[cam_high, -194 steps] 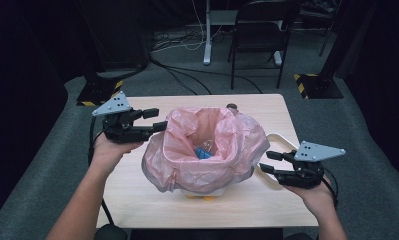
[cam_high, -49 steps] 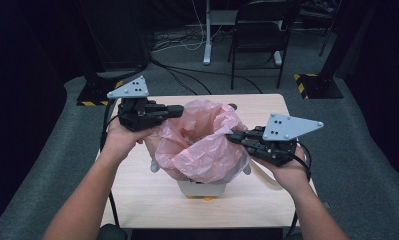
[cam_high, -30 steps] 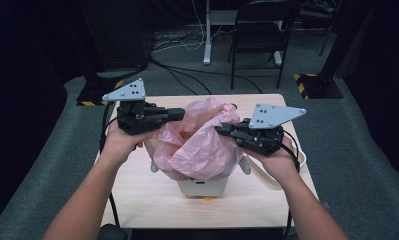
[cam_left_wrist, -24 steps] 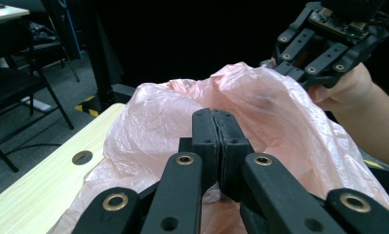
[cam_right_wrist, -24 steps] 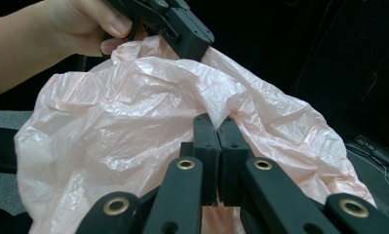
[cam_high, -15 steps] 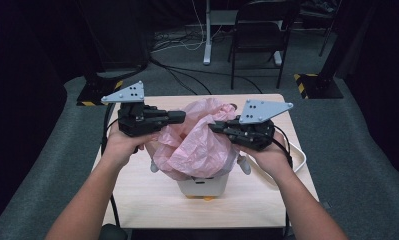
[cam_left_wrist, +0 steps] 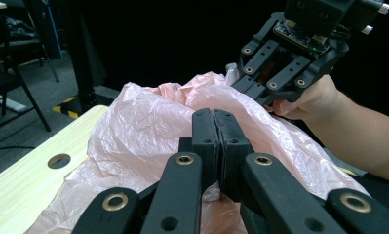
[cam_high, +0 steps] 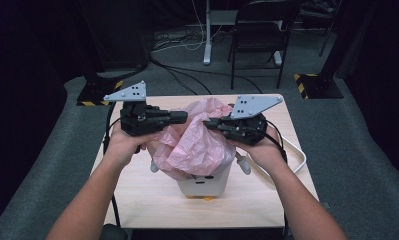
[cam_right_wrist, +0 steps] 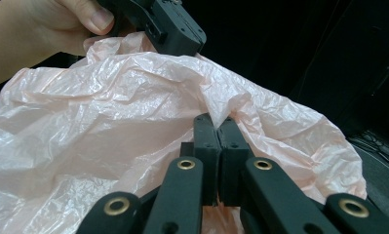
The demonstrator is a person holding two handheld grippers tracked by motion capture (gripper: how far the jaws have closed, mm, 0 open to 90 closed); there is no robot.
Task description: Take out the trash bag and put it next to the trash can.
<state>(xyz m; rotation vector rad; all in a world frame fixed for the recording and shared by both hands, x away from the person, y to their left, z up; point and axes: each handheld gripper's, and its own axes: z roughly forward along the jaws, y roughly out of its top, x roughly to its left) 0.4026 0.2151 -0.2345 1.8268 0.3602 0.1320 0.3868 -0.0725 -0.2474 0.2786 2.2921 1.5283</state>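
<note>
A crumpled pink plastic bag [cam_high: 197,145] sits in a small white bin [cam_high: 204,184] at the middle of the wooden table [cam_high: 137,195]. My left gripper [cam_high: 184,116] is shut on the bag's left rim, which is held up above the bin. My right gripper [cam_high: 208,123] is shut on the right rim, a short gap from the left one. In the left gripper view the closed jaws [cam_left_wrist: 214,117] lie against the bag [cam_left_wrist: 143,126], with the right gripper [cam_left_wrist: 260,90] just beyond. In the right gripper view a fold of the bag [cam_right_wrist: 109,112] rises between the closed tips [cam_right_wrist: 215,122].
A white cord loop [cam_high: 299,159] lies on the table's right side. A black chair [cam_high: 262,40] and a stand's post [cam_high: 207,35] are beyond the far edge, with cables on the grey floor. The table has a round hole [cam_left_wrist: 59,160].
My right gripper has moved left toward the left gripper, drawing the bag's right rim across the opening. The bag, spread wide open at first, is now gathered up. The left hand has stayed put.
</note>
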